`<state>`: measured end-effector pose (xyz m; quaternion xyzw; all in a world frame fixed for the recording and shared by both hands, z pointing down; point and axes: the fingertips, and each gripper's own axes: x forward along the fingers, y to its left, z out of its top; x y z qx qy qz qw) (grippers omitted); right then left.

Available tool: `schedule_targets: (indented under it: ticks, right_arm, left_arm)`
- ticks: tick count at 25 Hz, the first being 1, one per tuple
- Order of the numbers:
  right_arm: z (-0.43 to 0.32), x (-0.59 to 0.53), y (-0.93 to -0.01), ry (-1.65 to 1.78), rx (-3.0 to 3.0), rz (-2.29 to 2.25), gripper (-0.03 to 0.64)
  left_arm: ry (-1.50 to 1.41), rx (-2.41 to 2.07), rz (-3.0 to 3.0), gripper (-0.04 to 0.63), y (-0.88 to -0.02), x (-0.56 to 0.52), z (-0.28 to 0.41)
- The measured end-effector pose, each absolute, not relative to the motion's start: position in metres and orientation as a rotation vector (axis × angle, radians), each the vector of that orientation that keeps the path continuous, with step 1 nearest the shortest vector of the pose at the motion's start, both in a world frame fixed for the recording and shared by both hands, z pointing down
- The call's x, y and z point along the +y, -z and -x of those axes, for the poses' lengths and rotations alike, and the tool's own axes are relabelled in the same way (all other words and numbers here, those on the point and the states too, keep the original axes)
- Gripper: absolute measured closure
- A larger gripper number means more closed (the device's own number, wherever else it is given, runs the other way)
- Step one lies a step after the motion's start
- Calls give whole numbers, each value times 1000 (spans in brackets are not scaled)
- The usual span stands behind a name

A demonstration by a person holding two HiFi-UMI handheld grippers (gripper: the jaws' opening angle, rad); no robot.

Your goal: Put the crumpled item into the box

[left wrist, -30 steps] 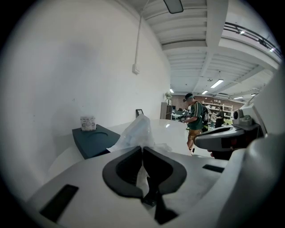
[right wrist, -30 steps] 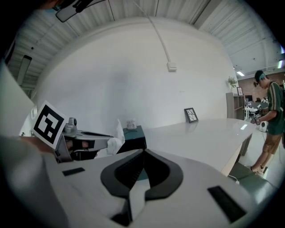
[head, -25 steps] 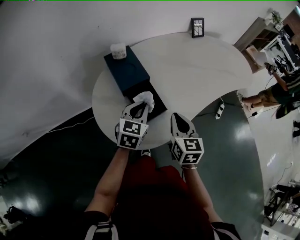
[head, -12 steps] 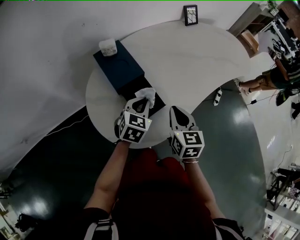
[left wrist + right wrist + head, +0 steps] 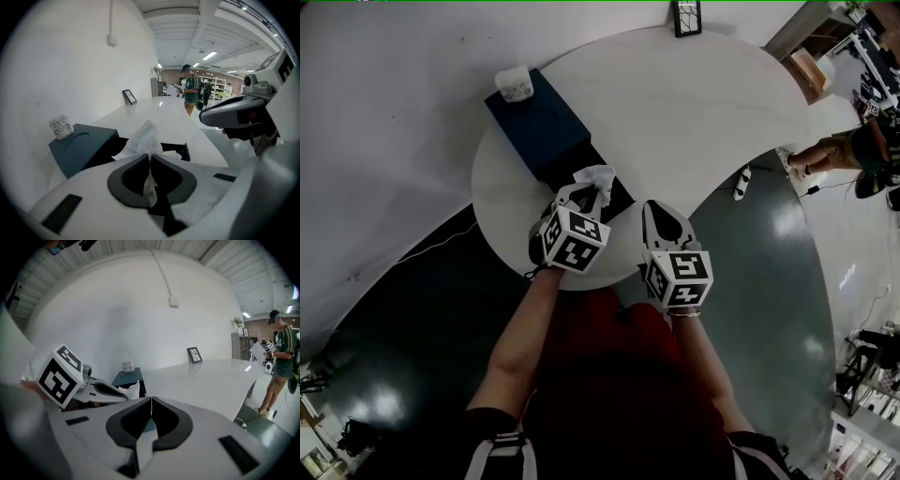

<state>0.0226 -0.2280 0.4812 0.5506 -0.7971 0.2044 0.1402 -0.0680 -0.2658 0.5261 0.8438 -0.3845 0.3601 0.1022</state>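
Note:
A crumpled white paper (image 5: 596,177) is pinched in my left gripper (image 5: 584,196), which is shut on it. The paper hangs over the open black tray (image 5: 617,194) at the near end of the dark blue box (image 5: 539,124). In the left gripper view the paper (image 5: 139,139) sticks up from between the jaws, in front of the box (image 5: 82,147) and its open tray (image 5: 172,150). My right gripper (image 5: 660,223) is shut and empty, just right of the box, near the table edge. The right gripper view shows the left gripper (image 5: 108,391) with the paper (image 5: 130,391).
A small white jar (image 5: 514,83) stands on the far end of the box. A picture frame (image 5: 687,16) leans at the far edge of the round white table (image 5: 694,122). A power strip (image 5: 741,183) lies on the dark floor. A person (image 5: 191,93) stands beyond the table.
My left gripper has tilted and risen a little with the paper, over the box's open tray. The right gripper has hardly moved.

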Motion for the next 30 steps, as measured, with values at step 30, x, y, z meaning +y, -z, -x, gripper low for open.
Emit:
schedule_targets:
  ticks: [30]
  right_arm:
    - [-24,-229,-493,-636,-2289,-1580,601]
  left_arm:
    - [-1271,-940,-2425,507,-557,-255,64]
